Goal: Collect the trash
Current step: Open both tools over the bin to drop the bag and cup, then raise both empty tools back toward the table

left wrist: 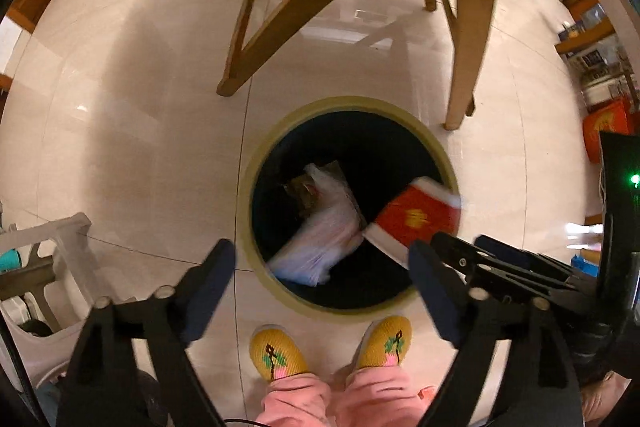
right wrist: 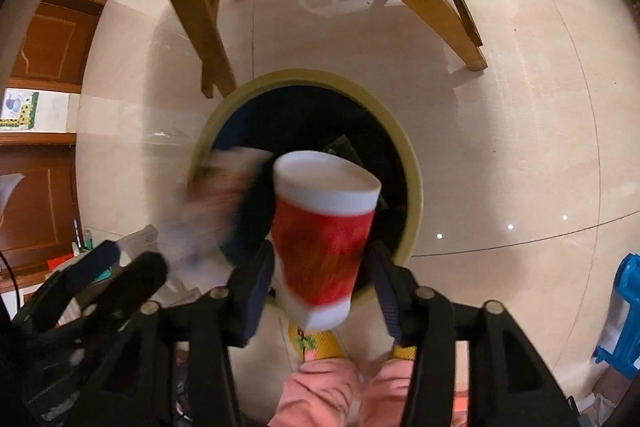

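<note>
left gripper [left wrist: 320,275]: points straight down, jaws spread wide, nothing between the fingers [left wrist: 212,283].
right gripper [right wrist: 320,283]: tilted steeply down, just right of the left one; jaws parted, pads clear of what lies between them.
feet [left wrist: 276,351]: in yellow knitted slippers, side by side on the near side.
legs [left wrist: 296,403]: in pink trousers.

Under me the floor [left wrist: 120,107] is pale glossy tile with thin grout lines, throwing back soft reflections of the lights. My round bin [left wrist: 352,105], olive-rimmed and dark inside, stands on it just ahead of my yellow slippers [left wrist: 278,351]. Wooden furniture legs [left wrist: 466,59] come down on the tile just beyond the bin. A white plastic stool [left wrist: 60,243] sits off to one side, something blue plastic [right wrist: 624,311] to the other.
</note>
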A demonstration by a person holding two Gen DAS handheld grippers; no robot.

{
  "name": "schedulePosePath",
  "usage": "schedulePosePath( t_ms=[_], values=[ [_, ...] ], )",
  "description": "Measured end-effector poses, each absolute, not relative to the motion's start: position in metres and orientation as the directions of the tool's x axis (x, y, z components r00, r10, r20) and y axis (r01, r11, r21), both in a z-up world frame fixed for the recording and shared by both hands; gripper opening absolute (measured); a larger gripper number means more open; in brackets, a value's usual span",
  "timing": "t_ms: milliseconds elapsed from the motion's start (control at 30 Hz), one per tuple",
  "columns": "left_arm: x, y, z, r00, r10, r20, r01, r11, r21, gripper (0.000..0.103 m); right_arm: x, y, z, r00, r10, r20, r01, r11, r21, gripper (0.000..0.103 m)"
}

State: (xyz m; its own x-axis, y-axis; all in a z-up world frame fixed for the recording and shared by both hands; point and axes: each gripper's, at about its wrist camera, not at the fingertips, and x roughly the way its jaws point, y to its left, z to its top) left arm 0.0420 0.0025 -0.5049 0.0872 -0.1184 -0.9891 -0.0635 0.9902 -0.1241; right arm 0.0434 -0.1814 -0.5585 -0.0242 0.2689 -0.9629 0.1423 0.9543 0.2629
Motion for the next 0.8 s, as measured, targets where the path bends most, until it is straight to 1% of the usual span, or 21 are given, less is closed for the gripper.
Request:
schedulePosePath(
  t_ms=[33, 167, 433, 633, 800],
  values=[
    [0.042, 0.004, -0.506, 0.089, -0.117, -0.989, -0.07, 0.99, -0.123, 0.095, 0.044, -0.183, -0.561, -0.018, 0.269, -0.963, 0.152, 0.953, 0.264, 0.064],
    [0.043, 0.012, -0.506, 0.111, -0.1, -0.989, -0.088, 0.99, -0.11, 0.095, 0.044, -0.184, -0.558, 0.013, 0.278, -0.961, 0.164, 0.947, 0.276, 0.064],
    [0.037, 0.018, -0.479, 0.149, -0.06, -0.987, -0.082, 0.994, -0.073, 0.095, 0.037, -0.184, -0.532, 0.051, 0.283, -0.958, 0.18, 0.941, 0.287, 0.065],
    [0.026, 0.025, -0.442, 0.14, -0.049, -0.989, -0.061, 0.996, -0.058, 0.095, 0.025, -0.185, -0.504, 0.053, 0.289, -0.956, 0.193, 0.936, 0.293, 0.065],
    [0.014, 0.034, -0.395, 0.154, -0.056, -0.987, -0.071, 0.995, -0.067, 0.095, 0.011, -0.184, -0.455, 0.092, 0.288, -0.953, 0.183, 0.936, 0.3, 0.064]
  ],
)
